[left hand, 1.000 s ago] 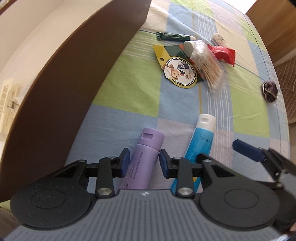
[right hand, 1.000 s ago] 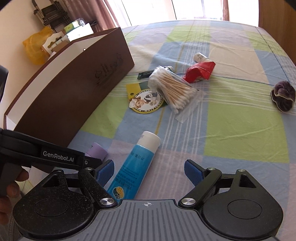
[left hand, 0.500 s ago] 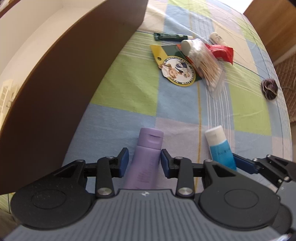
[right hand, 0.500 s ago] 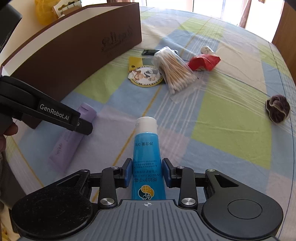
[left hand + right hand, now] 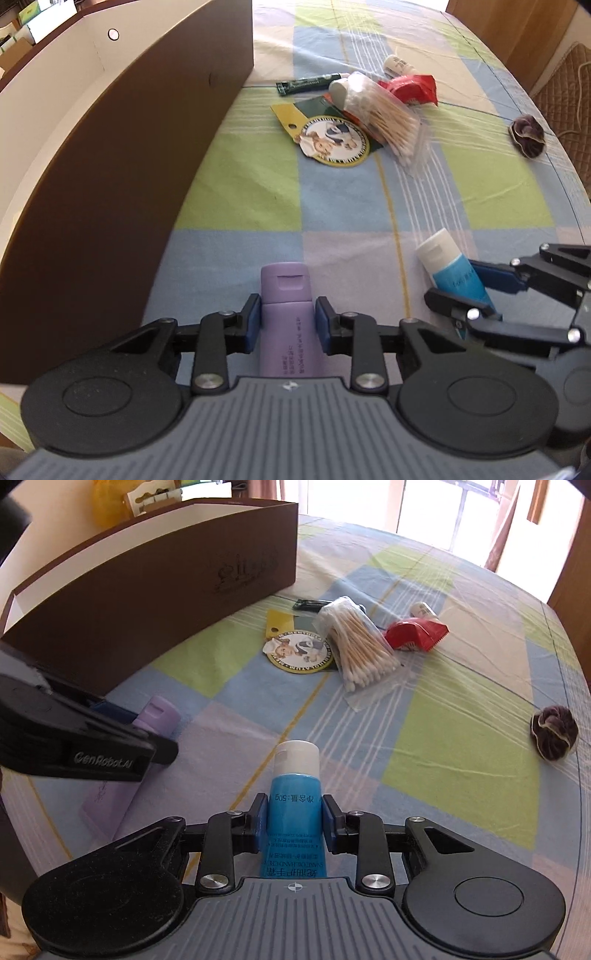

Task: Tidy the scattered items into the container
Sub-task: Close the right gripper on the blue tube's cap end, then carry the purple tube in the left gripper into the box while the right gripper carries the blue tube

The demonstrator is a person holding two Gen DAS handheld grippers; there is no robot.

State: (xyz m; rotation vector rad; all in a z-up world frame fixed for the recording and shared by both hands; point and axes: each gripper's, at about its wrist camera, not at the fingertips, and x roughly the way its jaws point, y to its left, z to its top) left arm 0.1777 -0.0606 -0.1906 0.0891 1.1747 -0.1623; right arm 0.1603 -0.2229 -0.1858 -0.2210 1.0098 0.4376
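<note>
Lilac plastic flip-cap tube (image 5: pixel 286 314) clamped in left gripper (image 5: pixel 287 325), blue white-capped cream tube (image 5: pixel 294 805) in right gripper (image 5: pixel 294 821), fingers closed on both, likely bound for brown cardboard box (image 5: pixel 155 579).

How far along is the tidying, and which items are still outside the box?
No item is visibly in the brown box yet. In hand: left gripper clamps the purple bottle; right gripper clamps the blue tube. Left: cotton swabs, red packet, round card, green tube, scrunchie.

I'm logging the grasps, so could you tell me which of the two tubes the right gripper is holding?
The blue tube with the white cap, clamped in the right gripper; the purple tube sits in the left gripper.
</note>
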